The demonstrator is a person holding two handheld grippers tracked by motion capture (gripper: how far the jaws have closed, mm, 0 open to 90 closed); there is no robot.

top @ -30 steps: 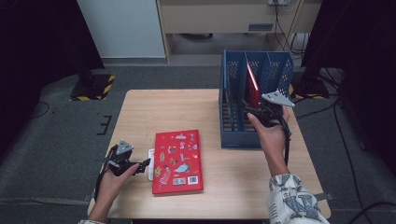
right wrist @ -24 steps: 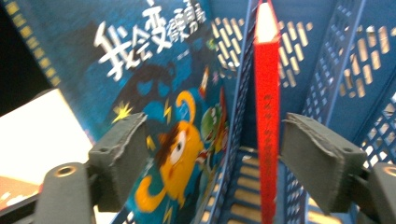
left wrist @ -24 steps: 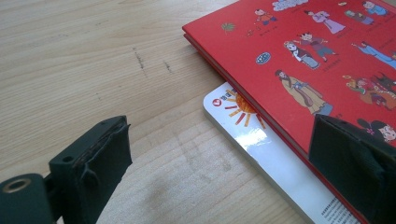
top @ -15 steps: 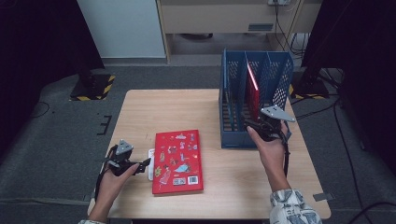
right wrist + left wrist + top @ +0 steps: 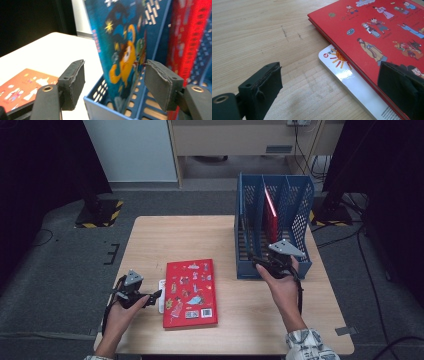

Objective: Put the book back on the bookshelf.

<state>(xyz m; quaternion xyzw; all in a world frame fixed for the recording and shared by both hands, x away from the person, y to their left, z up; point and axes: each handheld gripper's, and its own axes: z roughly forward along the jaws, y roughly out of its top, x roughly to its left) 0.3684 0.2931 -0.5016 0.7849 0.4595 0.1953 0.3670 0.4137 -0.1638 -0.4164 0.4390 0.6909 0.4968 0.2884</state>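
Note:
A red picture book [image 5: 191, 292] lies flat on the table, on top of a thinner white book [image 5: 162, 290] whose edge sticks out at its left. My left gripper [image 5: 155, 296] rests open at that edge. In the left gripper view its jaws [image 5: 329, 75] straddle the white book [image 5: 347, 75] and the red cover [image 5: 372, 32] without pressing on either. My right gripper [image 5: 260, 262] hovers at the front of the blue file rack [image 5: 300, 210]. Its jaws [image 5: 115, 75] have just been closing but stand apart. A blue cartoon book [image 5: 120, 50] stands in the rack just beyond them, untouched.
A red book [image 5: 271, 217] stands upright in the rack's middle slot, and shows through the mesh [image 5: 185, 50] in the right gripper view. The wooden table [image 5: 175, 237] ends close behind the rack. Dark floor and stands surround it.
My right hand has drawn back toward the near side and sunk lower, from beside the upright red book to the rack's front edge. The left hand has stayed put.

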